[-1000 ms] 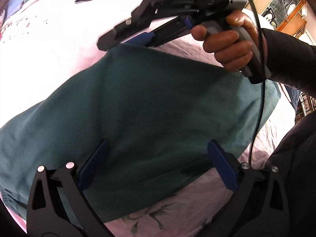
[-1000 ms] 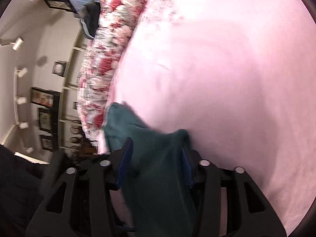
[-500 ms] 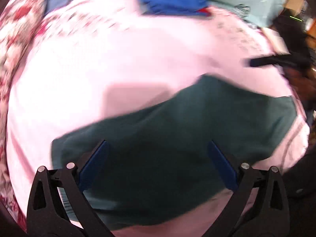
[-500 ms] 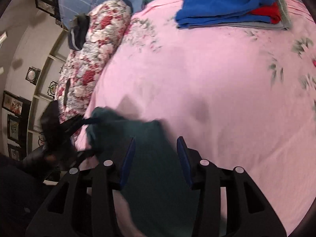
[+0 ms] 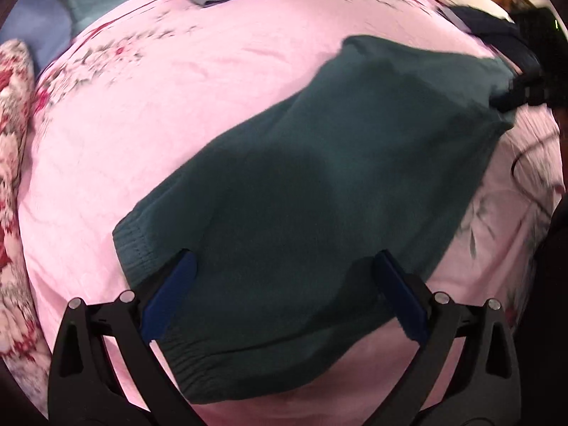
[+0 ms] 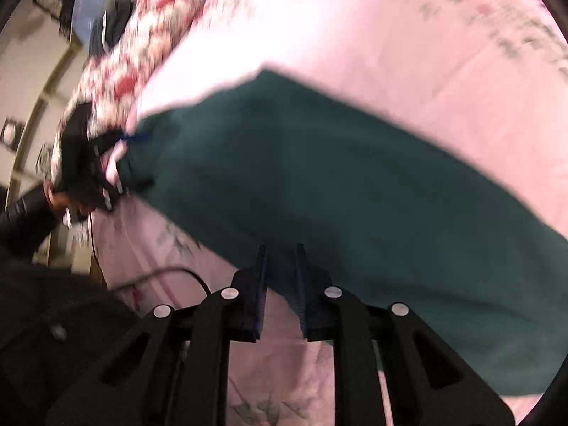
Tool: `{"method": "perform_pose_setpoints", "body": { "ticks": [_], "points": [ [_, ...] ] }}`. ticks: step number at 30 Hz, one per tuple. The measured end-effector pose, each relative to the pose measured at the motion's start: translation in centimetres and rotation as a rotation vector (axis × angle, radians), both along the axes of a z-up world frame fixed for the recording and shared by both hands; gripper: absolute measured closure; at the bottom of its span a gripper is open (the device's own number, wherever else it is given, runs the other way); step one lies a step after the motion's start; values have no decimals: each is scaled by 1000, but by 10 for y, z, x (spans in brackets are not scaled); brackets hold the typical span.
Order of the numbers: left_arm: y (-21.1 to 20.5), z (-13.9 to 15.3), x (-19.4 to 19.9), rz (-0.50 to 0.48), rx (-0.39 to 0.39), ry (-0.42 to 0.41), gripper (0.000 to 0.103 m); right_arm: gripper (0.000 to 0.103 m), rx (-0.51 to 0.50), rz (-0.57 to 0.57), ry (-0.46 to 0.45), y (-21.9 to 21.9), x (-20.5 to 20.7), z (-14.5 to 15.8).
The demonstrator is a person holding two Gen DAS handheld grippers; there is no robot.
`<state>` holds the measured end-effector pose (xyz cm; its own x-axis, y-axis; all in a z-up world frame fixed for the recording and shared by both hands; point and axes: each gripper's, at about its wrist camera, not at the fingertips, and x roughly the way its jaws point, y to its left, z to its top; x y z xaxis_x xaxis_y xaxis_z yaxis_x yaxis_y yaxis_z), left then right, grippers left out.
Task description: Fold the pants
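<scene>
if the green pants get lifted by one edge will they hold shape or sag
They will likely sag: the pants lie limp and follow the pink sheet, so the cloth looks soft. The knit looks thick, probably with some weight, so the rest may drag. The right tongs are closing with an edge between them; a one-point pinch may bunch it.

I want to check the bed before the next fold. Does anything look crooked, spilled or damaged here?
Nothing is spilled or torn. The green pants lie slanted across the pink sheet, not squared up. The left gripper hangs open over the waistband; the right gripper is closing on the far edge.
</scene>
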<state>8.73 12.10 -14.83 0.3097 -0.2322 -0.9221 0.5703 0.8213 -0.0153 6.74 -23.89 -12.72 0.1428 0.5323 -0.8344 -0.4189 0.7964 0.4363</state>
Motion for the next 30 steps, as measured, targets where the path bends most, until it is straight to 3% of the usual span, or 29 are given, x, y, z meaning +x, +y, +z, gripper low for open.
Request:
{"method": "perform_pose_setpoints", "body": {
  "ticks": [1,3,5,7,9,10,12,15,18,20,22,26,30],
  "points": [
    [1,0,-1,-17,2,-1,2,87,-8,-13,6,2,-2,-3],
    [2,0,-2,-44,7,-2,2,87,-140,7,4,4,-8,-20],
    [2,-1,-3,-70,26,-4,2,88,-109,-47,-9,-15,-13,-19],
    [1,1,-2,-66,48,-1,2,81,-66,-164,28,-47,-16,-10],
    [-1,8,-3,-35,131,-15,2,76,-60,-276,-35,-91,-24,10],
    [-2,13,-5,-16,141,-22,2,69,-75,-339,-63,-115,-28,18],
    [1,34,-8,61,105,-47,2,60,-130,-511,-127,-175,-37,36],
    [-3,58,-11,198,32,-76,2,55,-204,-729,-177,-259,-46,48],
    [-21,77,-12,318,-68,-87,2,55,-240,-813,-201,-312,-42,47],
    [-57,83,-9,357,-108,-88,2,55,-250,-795,-227,-330,-31,44],
    [-86,87,-8,373,-143,-74,2,58,-230,-699,-237,-320,-19,38],
    [-145,90,-11,369,-182,-38,2,70,-128,-395,-225,-285,6,19],
    [-186,86,-29,359,-152,1,2,73,-186,-160,-303,-247,28,4]
  ]
}}
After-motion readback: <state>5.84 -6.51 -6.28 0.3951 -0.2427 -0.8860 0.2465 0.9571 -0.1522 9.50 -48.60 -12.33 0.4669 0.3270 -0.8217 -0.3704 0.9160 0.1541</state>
